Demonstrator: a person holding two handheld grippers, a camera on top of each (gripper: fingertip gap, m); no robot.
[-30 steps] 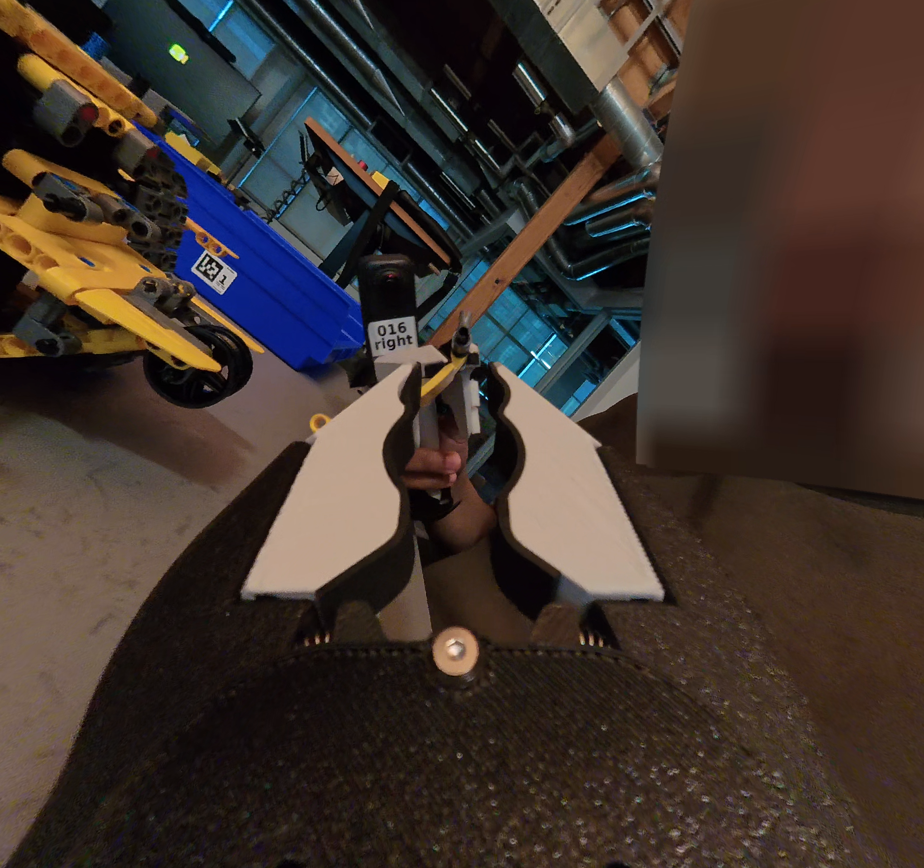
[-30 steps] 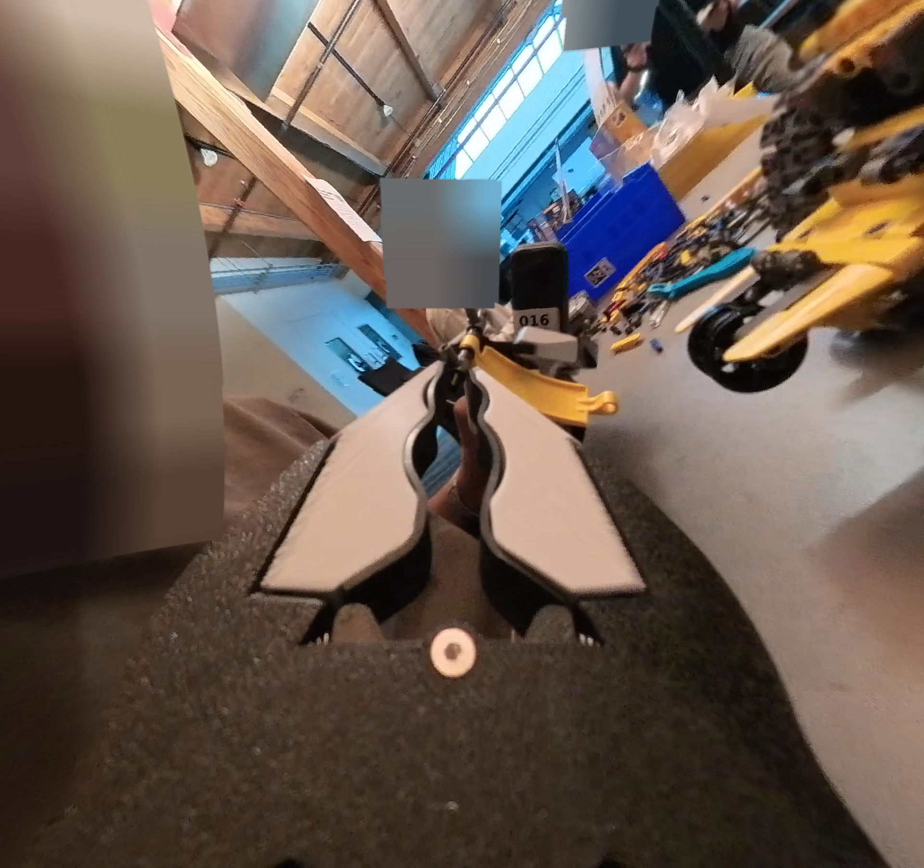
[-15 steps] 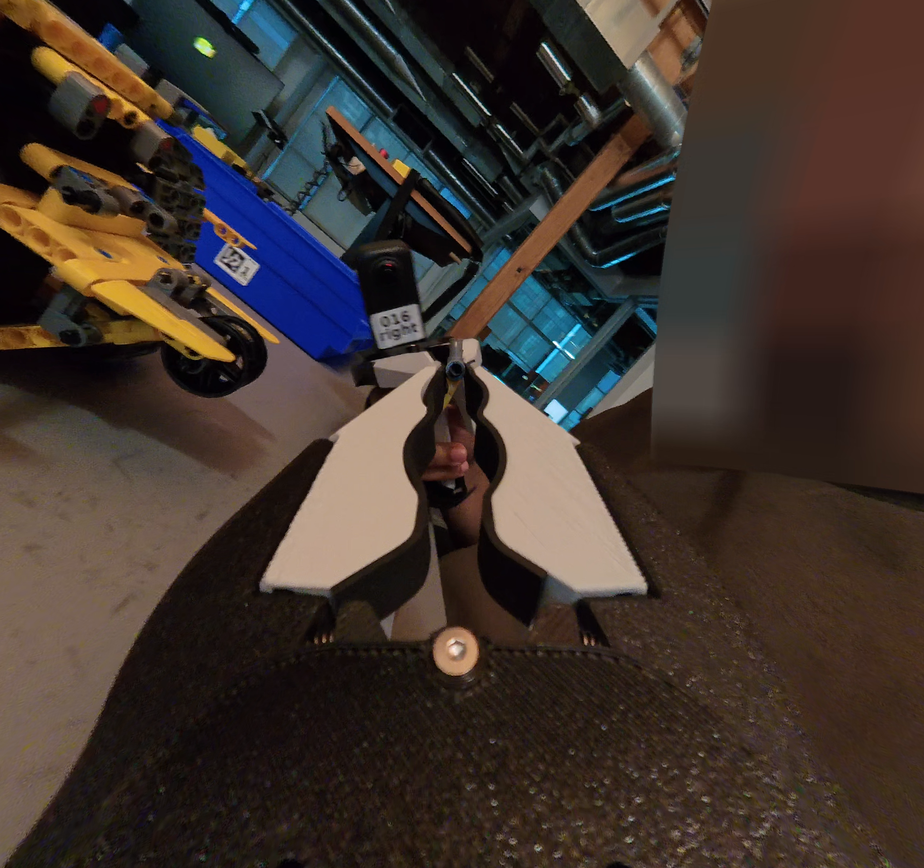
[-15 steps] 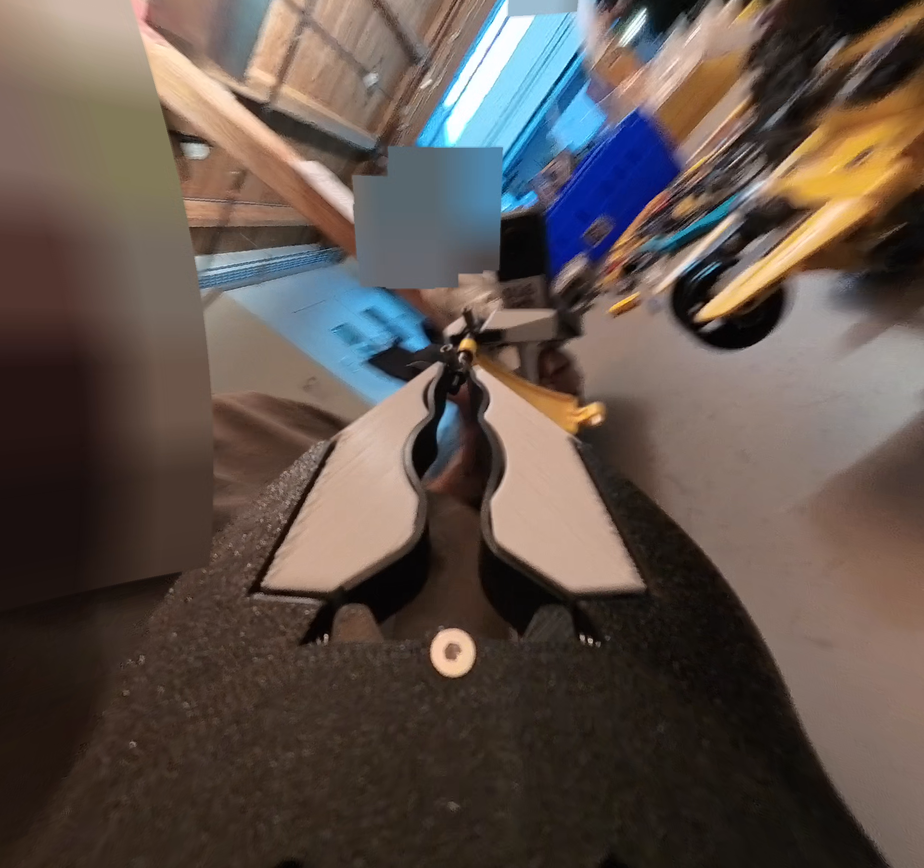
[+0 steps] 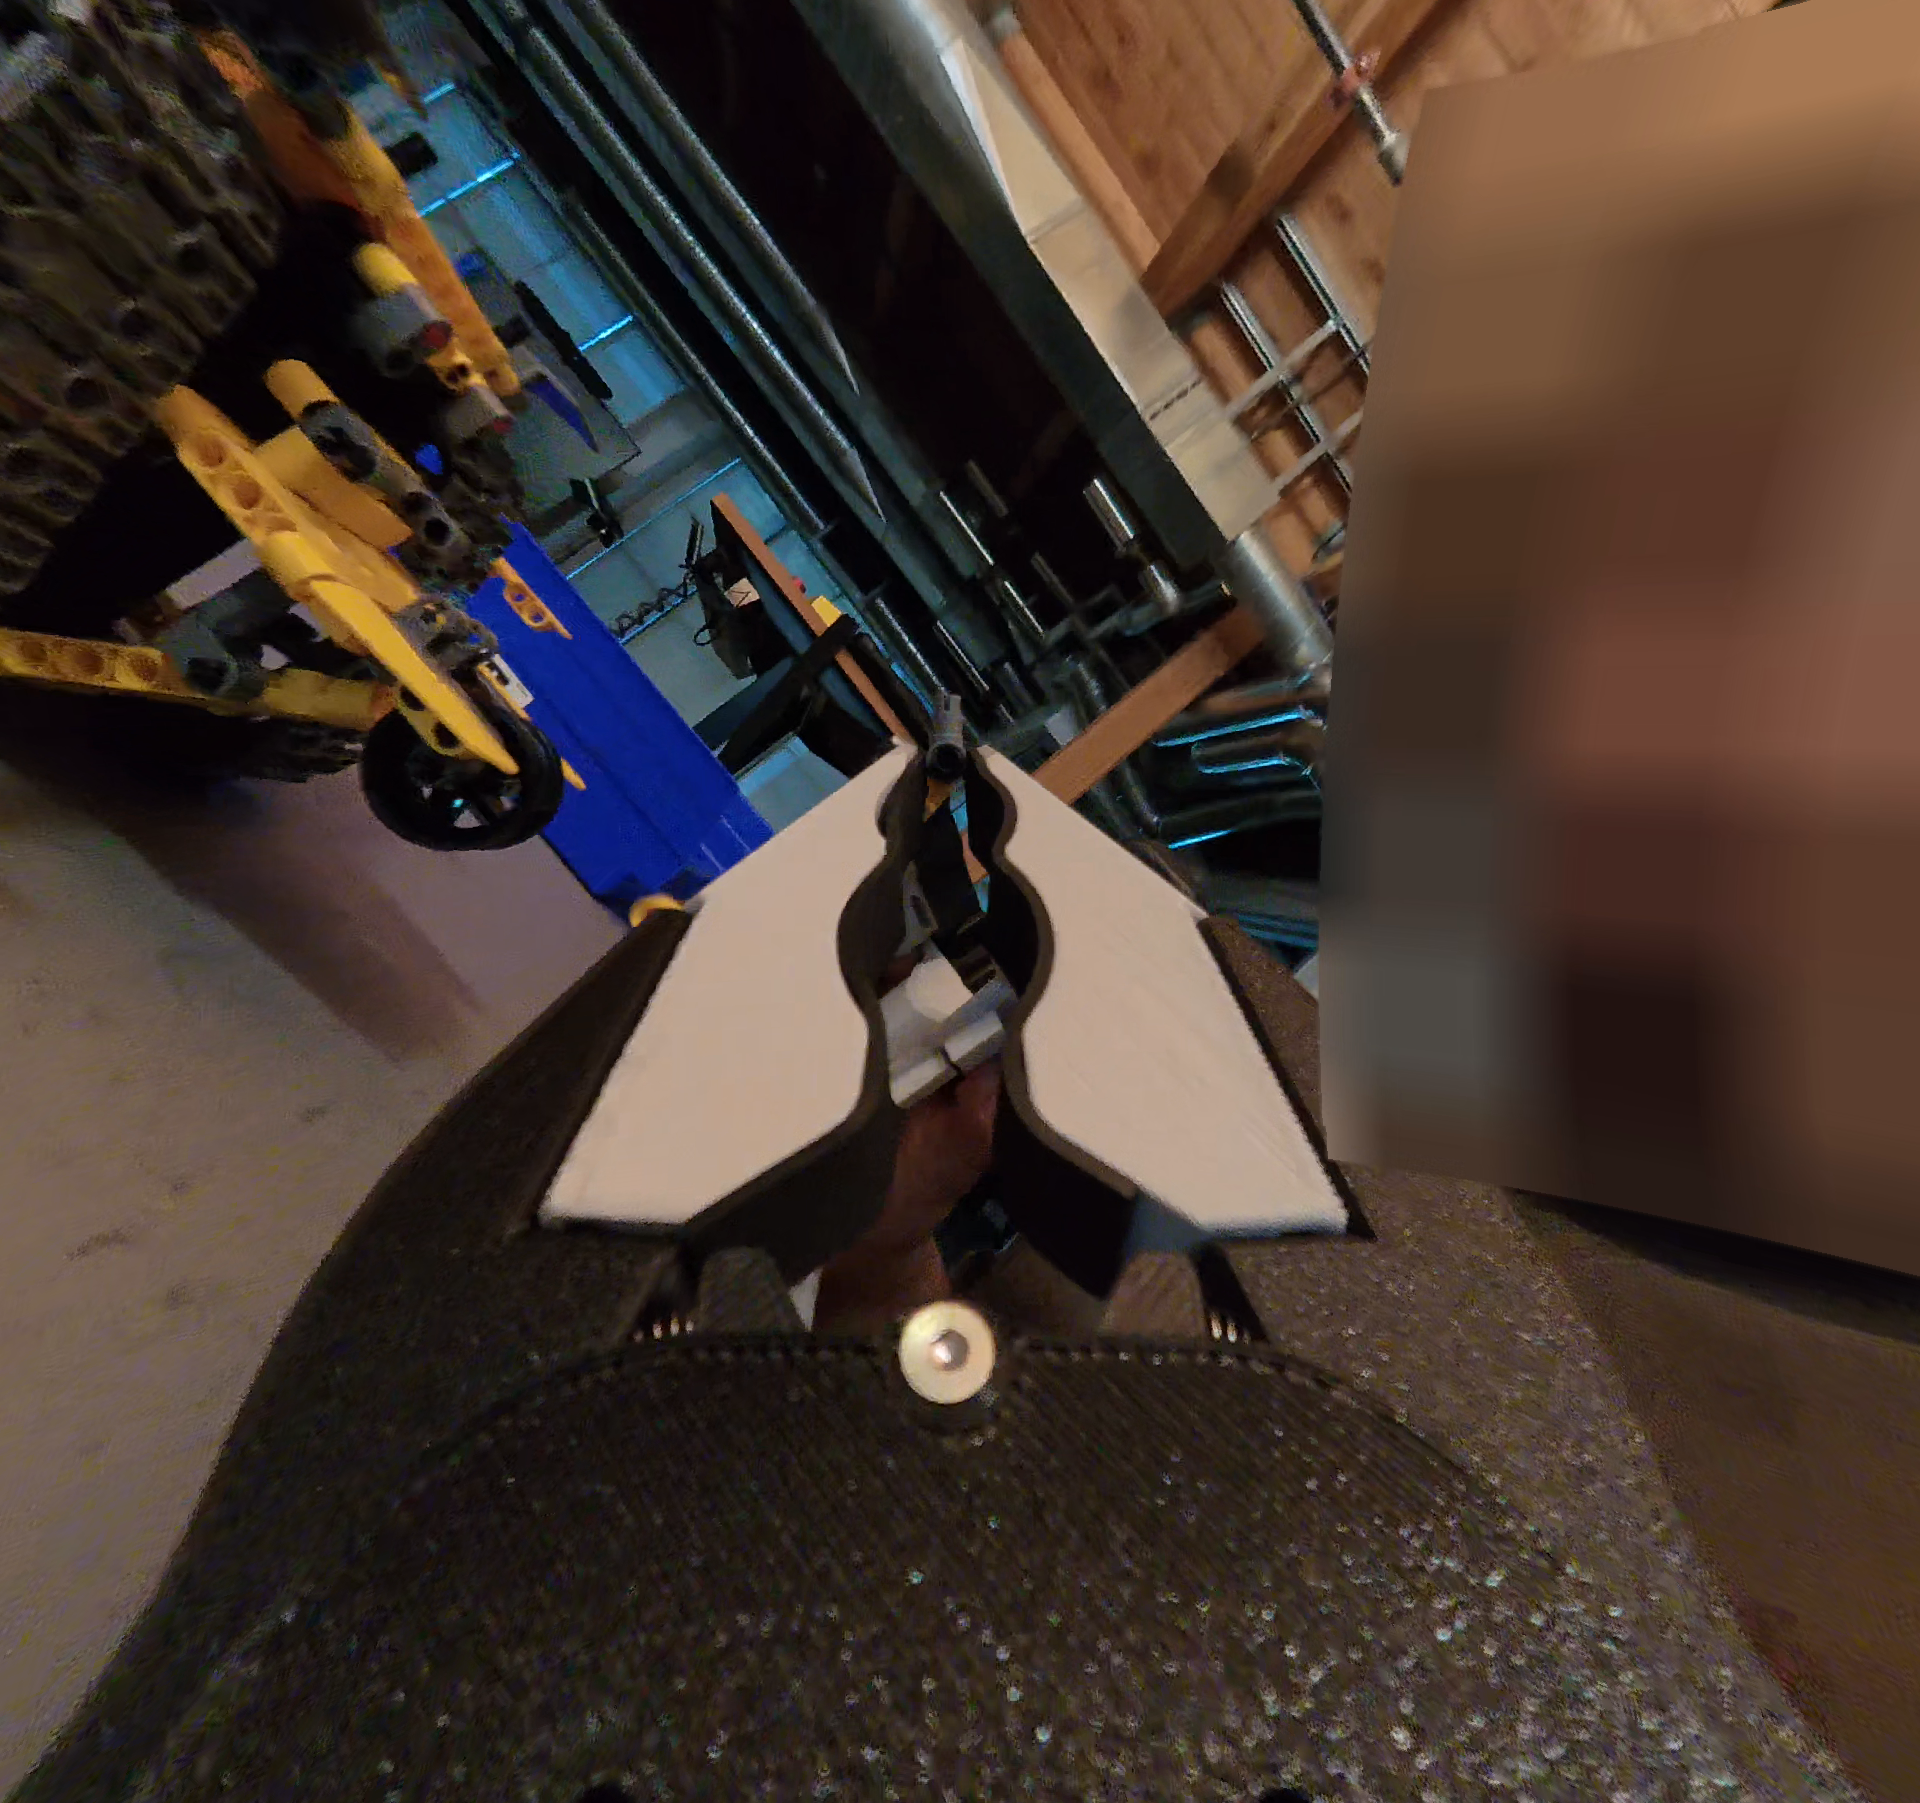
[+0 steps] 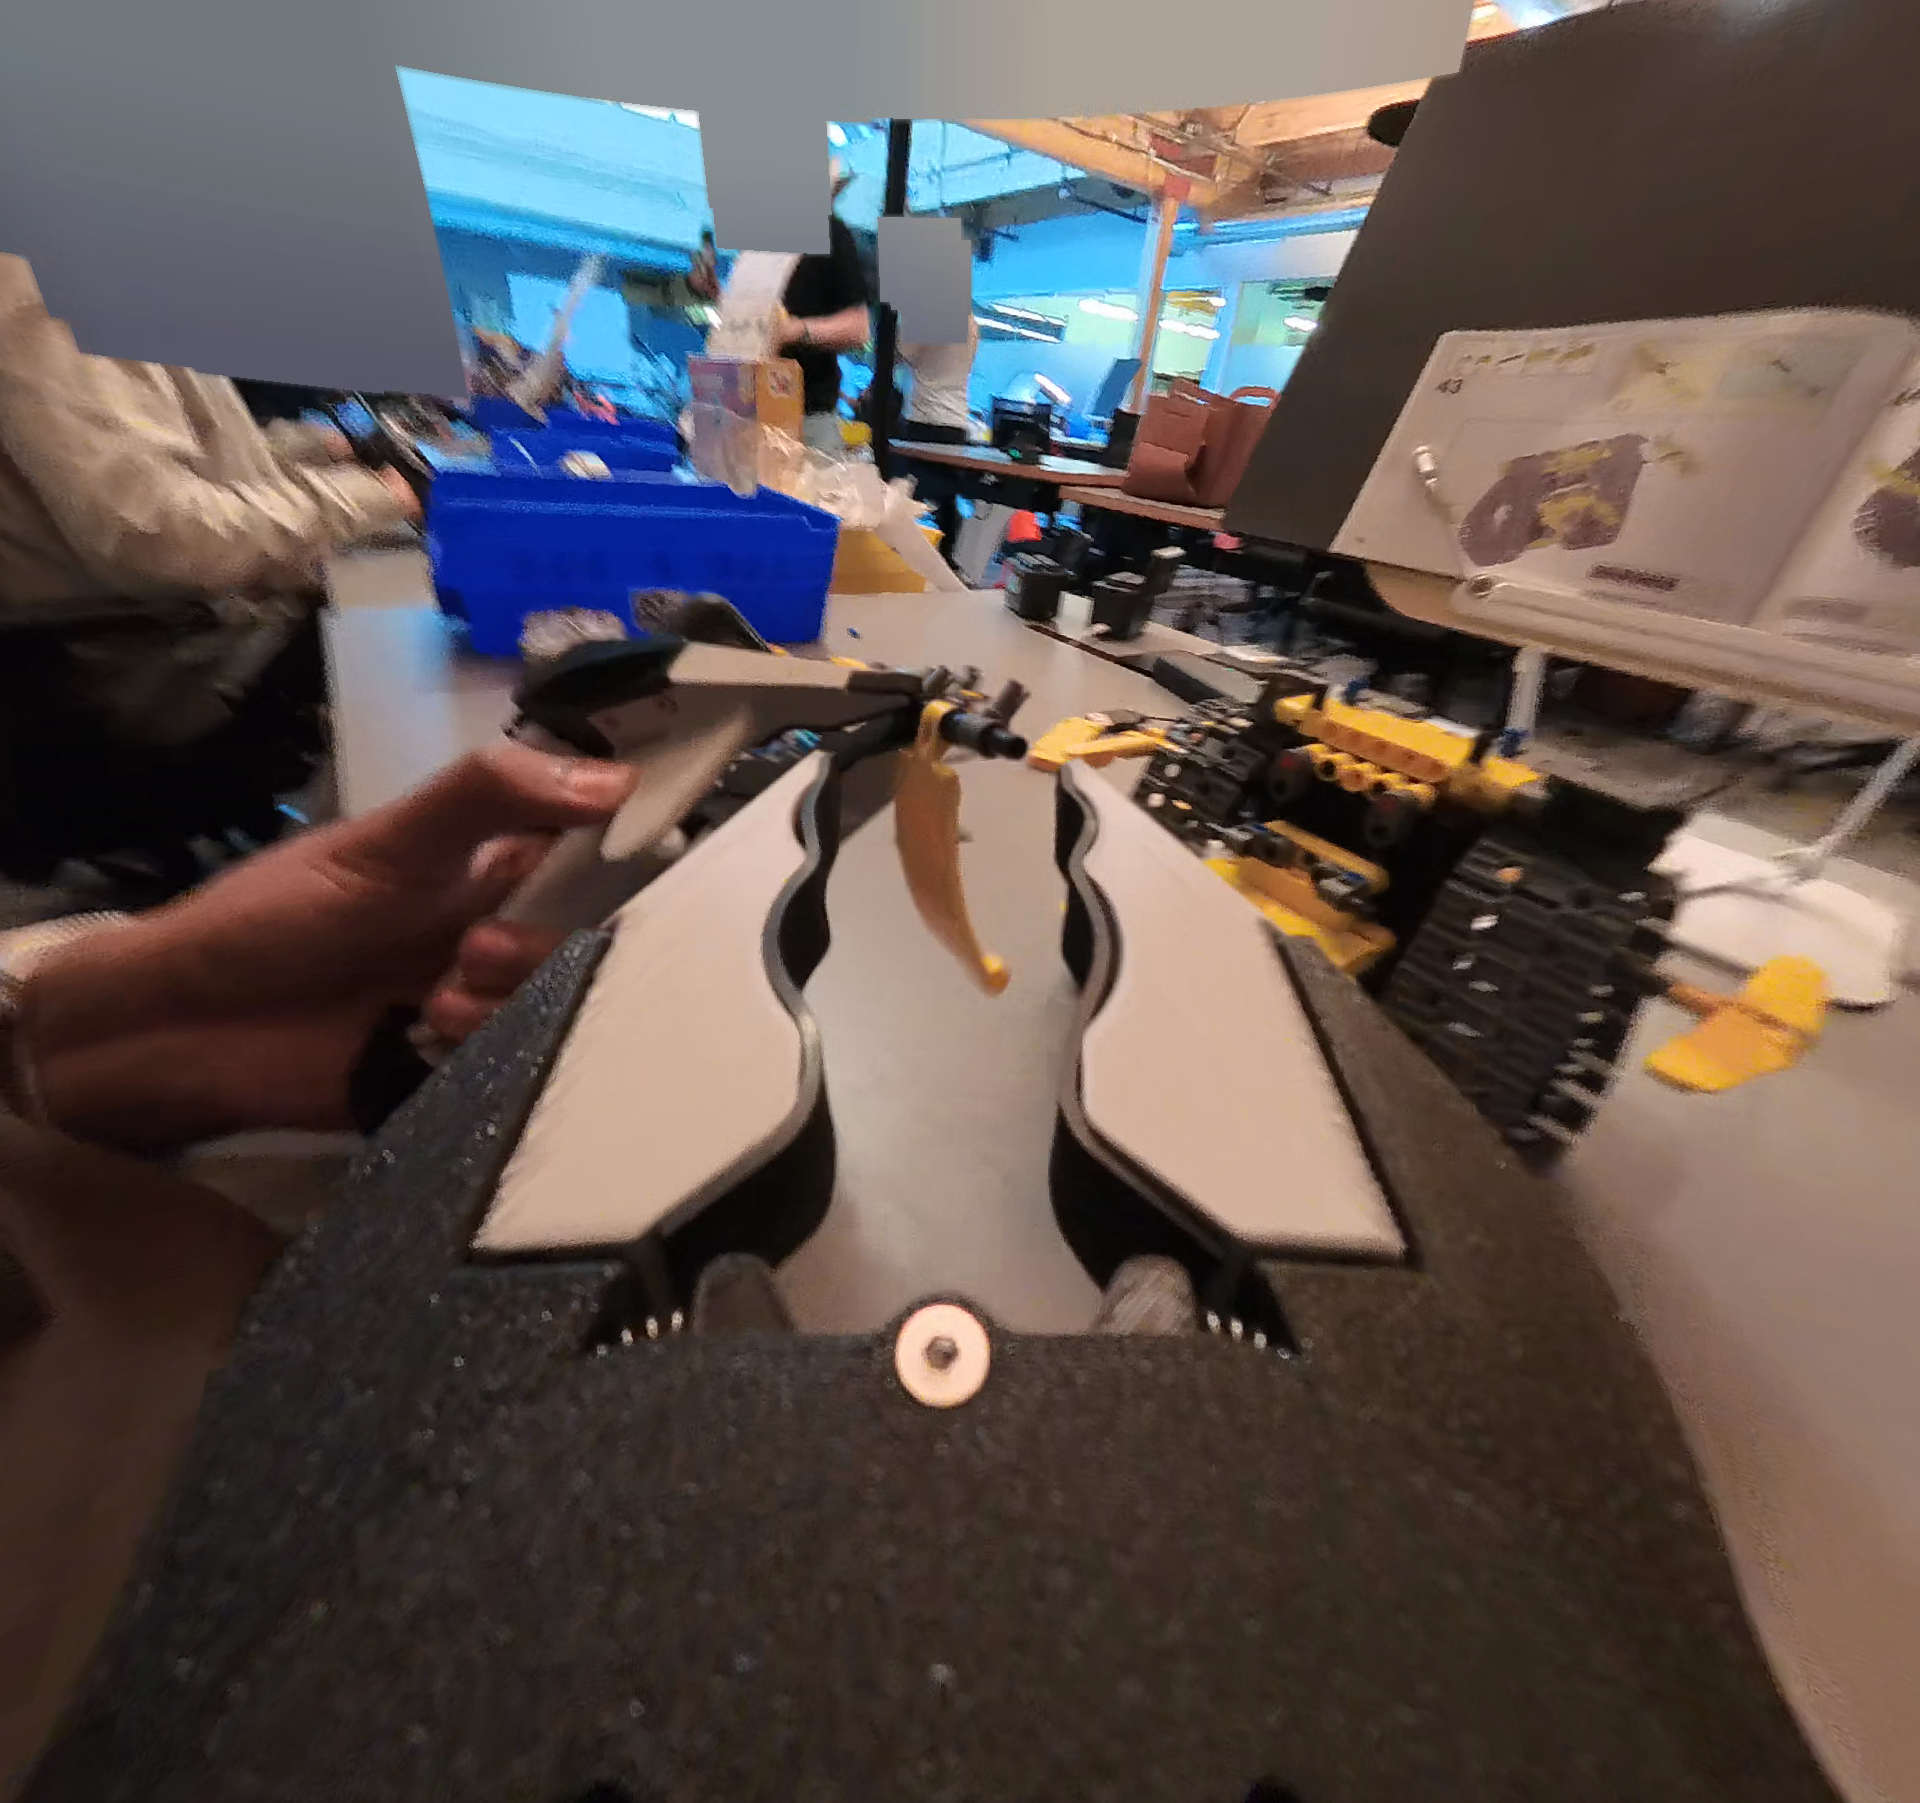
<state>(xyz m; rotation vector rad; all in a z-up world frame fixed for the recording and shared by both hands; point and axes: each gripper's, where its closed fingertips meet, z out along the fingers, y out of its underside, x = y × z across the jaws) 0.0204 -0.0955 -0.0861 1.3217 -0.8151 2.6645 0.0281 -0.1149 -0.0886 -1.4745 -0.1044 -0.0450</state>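
My left gripper point(image 5: 948, 766) was clamped on a small dark-grey plastic pin point(image 5: 943, 737), with a curved yellow plastic panel piece point(image 6: 940, 860) hanging from that pin. My right gripper point(image 6: 940, 787) stood with its fingers apart, the yellow piece dangling between them and touching neither. My left hand point(image 6: 281, 932) gripped the left gripper's handle. On the grey table point(image 6: 395, 693), a yellow-and-black brick-built tracked vehicle point(image 6: 1455, 901) stood to the right, a blue plastic bin point(image 6: 623, 548) farther off, and an open instruction booklet point(image 6: 1621, 475) on a stand at far right.
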